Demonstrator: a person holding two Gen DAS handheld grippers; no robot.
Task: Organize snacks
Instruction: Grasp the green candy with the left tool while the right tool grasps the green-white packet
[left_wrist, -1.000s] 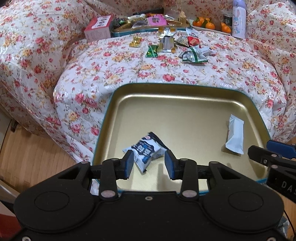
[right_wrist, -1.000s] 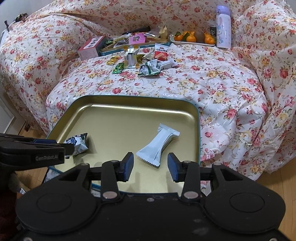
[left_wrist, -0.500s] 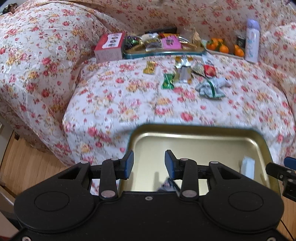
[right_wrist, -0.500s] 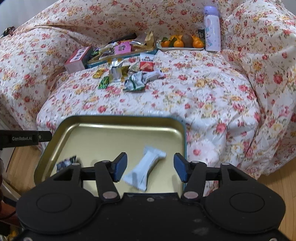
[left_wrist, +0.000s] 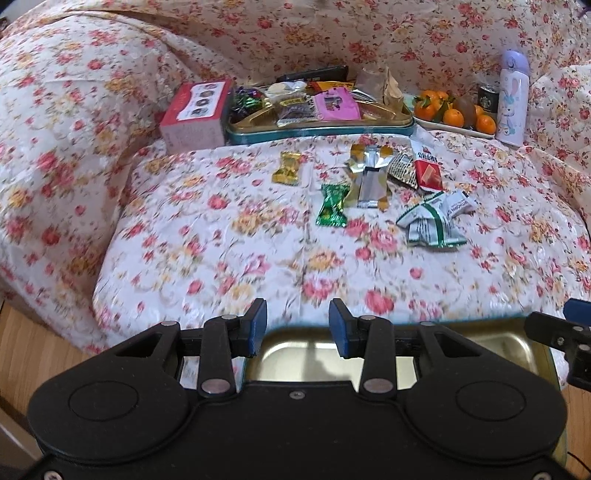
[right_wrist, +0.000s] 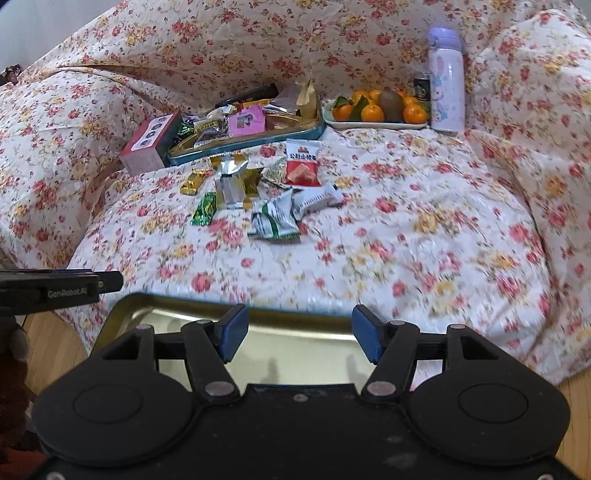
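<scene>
Both tongs, left (left_wrist: 297, 323) and right (right_wrist: 299, 334), hover level, empty and agape above the gold tray's (right_wrist: 295, 330) rim.

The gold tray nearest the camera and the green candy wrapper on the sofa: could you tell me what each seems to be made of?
The gold tray looks like thin metal with a glossy gold finish; it mirrors shadows and has a rolled teal rim. The green candy wrapper looks like crinkled metallized foil or plastic film, judging by its bright glints.

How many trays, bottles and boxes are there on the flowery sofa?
Trays: 2, the near tray and the snack tray
Bottle: 1
Box: 1
Total: 4
</scene>
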